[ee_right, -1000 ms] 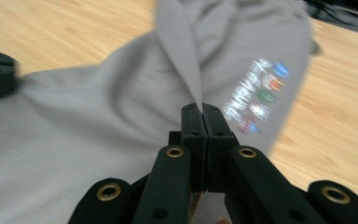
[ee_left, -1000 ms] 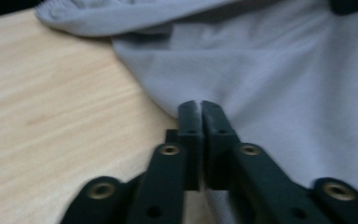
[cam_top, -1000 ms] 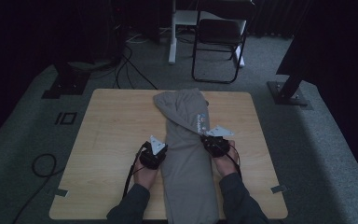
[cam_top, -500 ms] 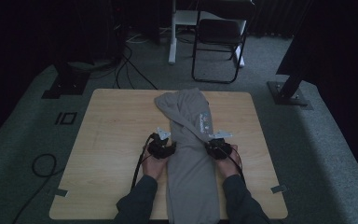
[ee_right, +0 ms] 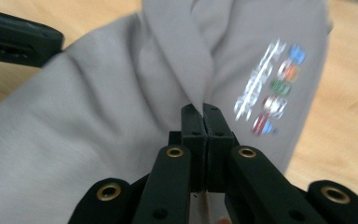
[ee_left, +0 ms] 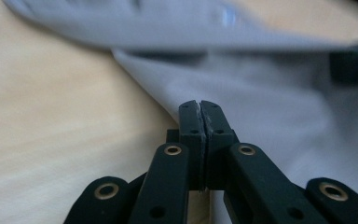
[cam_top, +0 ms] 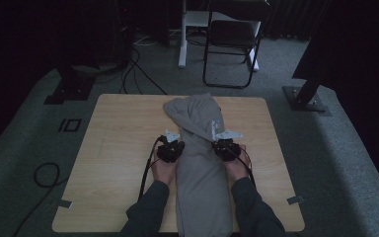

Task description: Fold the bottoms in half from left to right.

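Since half a second back both hands have crept a little farther up the wooden table, and a second back they sat lower and wider beside the cloth; the garment's outline looks much the same to me. I have the grey sweatshirt lying as a long narrow strip down the middle of the table, its near end running off the near edge between my forearms, its far end folded over into a rounded flap. My left gripper sits at the strip's left edge; in the left gripper view the jaws are pressed fully together at the hem, and I cannot tell whether any cloth is between them. My right gripper sits at the right edge; in the right gripper view the jaws are closed with a ridge of fabric rising straight from the tips, so I judge it pinched. Risks as I read them: if the left side has nothing, lifting both hands would raise one edge only and skew the fold; a thin pinch on the right could slip under the hanging weight of the near end. Printed logo on the cloth: white lettering beside coloured dots, too blurred to read.
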`<state>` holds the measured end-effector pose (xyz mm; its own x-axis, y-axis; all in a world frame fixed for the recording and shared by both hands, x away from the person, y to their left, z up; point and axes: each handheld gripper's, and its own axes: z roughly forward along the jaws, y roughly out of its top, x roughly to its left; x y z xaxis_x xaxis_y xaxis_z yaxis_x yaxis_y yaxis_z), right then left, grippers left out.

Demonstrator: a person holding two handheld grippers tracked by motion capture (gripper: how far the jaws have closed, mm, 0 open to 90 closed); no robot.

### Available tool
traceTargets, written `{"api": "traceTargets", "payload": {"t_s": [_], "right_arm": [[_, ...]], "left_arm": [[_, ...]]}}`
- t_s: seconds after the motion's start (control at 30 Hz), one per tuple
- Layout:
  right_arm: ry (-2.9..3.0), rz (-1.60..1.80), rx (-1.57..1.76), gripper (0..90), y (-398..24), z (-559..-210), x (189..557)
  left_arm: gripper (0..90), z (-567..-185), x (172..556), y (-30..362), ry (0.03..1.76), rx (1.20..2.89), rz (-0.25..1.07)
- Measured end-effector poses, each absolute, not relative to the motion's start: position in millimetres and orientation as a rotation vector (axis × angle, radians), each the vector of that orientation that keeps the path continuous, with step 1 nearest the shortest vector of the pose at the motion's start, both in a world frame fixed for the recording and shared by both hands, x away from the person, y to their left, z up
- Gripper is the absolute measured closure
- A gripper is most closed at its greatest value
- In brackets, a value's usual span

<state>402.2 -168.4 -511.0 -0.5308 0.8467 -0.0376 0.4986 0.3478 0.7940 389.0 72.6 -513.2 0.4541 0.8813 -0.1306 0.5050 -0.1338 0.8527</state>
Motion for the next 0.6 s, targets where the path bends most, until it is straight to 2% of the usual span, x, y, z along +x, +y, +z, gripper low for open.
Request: {"api": "traceTargets", "payload": {"t_s": [0.1,0.17,0.2,0.27,0.3,0.33,0.37,0.4,0.5,0.6], "right_arm": [[2.052,1.08,1.228,89.9,-187,-500,397],[2.063,1.014,1.273,89.8,-194,-508,401],[2.076,0.965,1.294,89.6,-196,-515,403],[2.094,0.921,1.304,89.3,-197,-524,405],[2.113,0.893,1.317,88.8,-198,-532,407],[2.136,0.849,1.342,87.6,-199,-545,410],[2.134,0.852,1.345,87.6,-199,-550,410],[2.134,0.852,1.345,87.6,-199,-550,410],[2.138,0.857,1.359,85.2,-199,-549,411],[2.139,0.851,1.351,84.7,-197,-549,410]], "left_arm": [[88.2,-497,380,73,1.146,1.745,0.579],[82.9,-498,381,69,1.129,1.779,0.579],[79.4,-505,384,64,1.137,1.81,0.559],[77.6,-509,384,62,1.141,1.821,0.561],[74.6,-514,385,60,1.147,1.824,0.543],[67.3,-518,386,58,1.152,1.837,0.53],[65.4,-522,387,55,1.155,1.85,0.521],[65.4,-526,388,52,1.151,1.866,0.514],[57.4,-535,391,45,1.146,1.921,0.516],[55.8,-544,395,41,1.166,1.977,0.498]]}}
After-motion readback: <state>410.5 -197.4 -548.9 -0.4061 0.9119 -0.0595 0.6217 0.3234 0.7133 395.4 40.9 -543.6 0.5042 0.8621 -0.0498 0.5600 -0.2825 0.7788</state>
